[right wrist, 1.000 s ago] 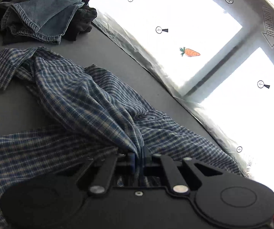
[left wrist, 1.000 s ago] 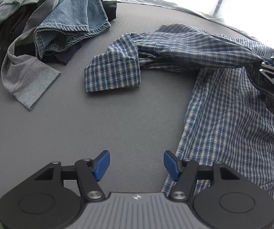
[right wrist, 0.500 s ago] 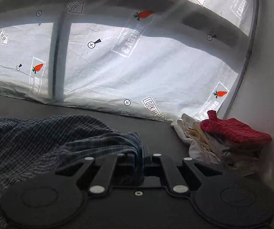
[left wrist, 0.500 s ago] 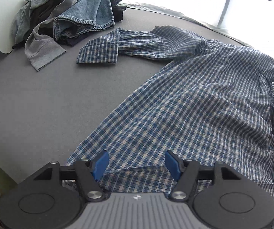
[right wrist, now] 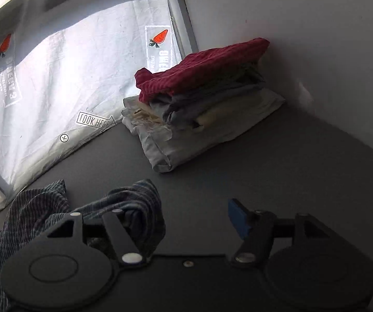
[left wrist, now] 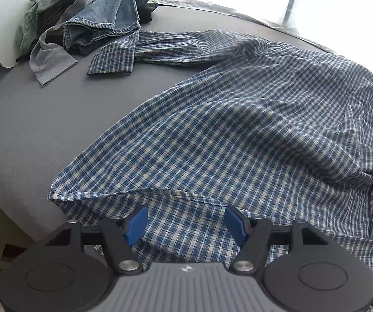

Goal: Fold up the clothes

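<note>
Since earlier: checked shirt (left wrist: pixel 238 130) has been dropped by right gripper (right wrist: pixel 184 217), its jaws opening, cloth bunched at its left finger | left gripper (left wrist: pixel 185 222) held open above shirt hem | matte grey surface (left wrist: pixel 43 130); white wall; printed plastic sheeting (right wrist: pixel 43 78) | crumpled denim pile (left wrist: pixel 90 18); folded stack (right wrist: pixel 202 104), red knit on top

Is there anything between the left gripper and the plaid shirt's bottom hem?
Nothing visible. The left gripper hangs open right over the plaid shirt, its hem just ahead of the blue pads. The pile of unfolded clothes lies far off.
</note>
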{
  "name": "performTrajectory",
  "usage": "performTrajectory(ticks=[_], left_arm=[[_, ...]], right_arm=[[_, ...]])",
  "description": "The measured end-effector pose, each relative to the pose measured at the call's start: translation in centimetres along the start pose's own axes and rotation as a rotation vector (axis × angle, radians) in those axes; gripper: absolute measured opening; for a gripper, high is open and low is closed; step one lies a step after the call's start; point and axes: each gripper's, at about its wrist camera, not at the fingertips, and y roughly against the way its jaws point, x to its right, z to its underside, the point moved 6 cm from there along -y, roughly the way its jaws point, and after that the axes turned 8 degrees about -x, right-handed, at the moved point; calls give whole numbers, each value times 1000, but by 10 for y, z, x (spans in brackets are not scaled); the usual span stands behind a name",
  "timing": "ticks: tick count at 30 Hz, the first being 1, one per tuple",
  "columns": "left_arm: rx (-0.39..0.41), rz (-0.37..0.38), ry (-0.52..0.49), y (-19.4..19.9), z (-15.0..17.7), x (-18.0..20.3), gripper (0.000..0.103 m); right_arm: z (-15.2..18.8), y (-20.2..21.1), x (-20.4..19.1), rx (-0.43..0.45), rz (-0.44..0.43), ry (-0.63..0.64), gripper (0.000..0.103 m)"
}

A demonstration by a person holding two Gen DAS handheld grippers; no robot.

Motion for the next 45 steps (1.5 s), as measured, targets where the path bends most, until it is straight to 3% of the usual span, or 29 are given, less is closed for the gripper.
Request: performTrajectory(ticks=[2,5,8,15,20,23,24,26,27,28,33,38,41,42,43,45], left_arm=[[-8,0,10,-1,0,2,67],[-18,0,30,-4,-5,5,67],[-16,6,26,-5,-10,11,67],[-32,26,-24,-14,-16,33,67],[-12,17,-82,-11,-20,43,67],[2,8,-96,-7,-22,43,68],[3,5,-93,-7,-22,42,68],[0,-2,-78,-6,-23,38,68],[-1,-3,-71,-6,-23,37,68],[-1,-4,-62,-6,-24,35,68],[-5,-9,-22,-6,-25,29,68],[-13,2,-40,-7,-30,35,68],[-11,4,-39,-3,-38,35,68],[-8,3,-36,-1,-41,34,68],[-4,2,-33,1,-45,32,68],[7,-5,-40,6,-51,27,70]], right_arm=[[12,-17,-1,-93,29,10,67],[37,-27,-27,-158,106,258,67],[62,-24,-59,-145,126,498,67],[104,7,-140,-28,12,870,67],[134,-4,-184,6,-31,1106,66],[140,-22,-192,2,7,1168,57],[141,-28,-193,-4,24,1180,49],[138,-35,-189,-29,37,1172,30],[132,-35,-185,-24,38,1144,14],[122,-31,-177,5,61,1095,6],[66,-13,-135,143,189,867,4],[3,0,-64,220,464,648,3],[-20,-1,-24,158,580,543,8],[-26,0,-14,141,595,517,14],[-28,4,-13,155,571,505,30],[-30,11,-18,189,537,508,51]])
